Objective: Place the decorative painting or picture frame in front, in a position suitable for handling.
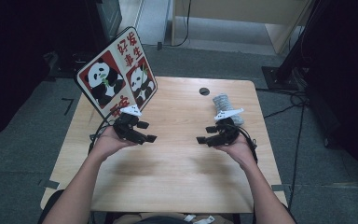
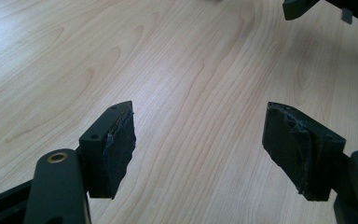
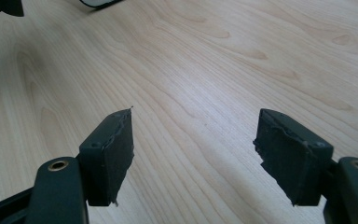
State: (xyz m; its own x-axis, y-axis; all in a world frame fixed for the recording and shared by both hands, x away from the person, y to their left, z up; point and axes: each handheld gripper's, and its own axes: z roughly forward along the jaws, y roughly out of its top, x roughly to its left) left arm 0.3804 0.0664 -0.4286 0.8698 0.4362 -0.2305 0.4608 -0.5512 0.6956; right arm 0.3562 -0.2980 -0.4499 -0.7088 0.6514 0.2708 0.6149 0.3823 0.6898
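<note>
So far nothing has been picked up, as far as the pictures let you judge; you hold both claws above the middle of the table (image 1: 168, 172), facing one another across a bare stretch of wood, and neither touches anything; your left claw (image 1: 148, 132) stands wide, and in the left gripper view its two black pads (image 2: 116, 149) have plain wood grain between them; your right claw (image 1: 204, 134) is just as wide, its pads (image 3: 112, 154) likewise parted over bare board in the right gripper view; the thing nearest your right hand is the grey roll (image 1: 224, 103), which lies on the far right part of the table just behind that claw, close to the small round hole (image 1: 204, 91) in the board, and it looks untouched; the panda sign (image 1: 116, 77) stands tilted at the far left corner, just behind your left claw, partly overhanging the table edge, and it too is not gripped; so the work seems to be at its very start or at a pause between steps; every reach, every grip and every placing is yet to be done; my guess is that the roll is the likelier first target for your right claw, being nearer and small enough to fit those jaws.
</note>
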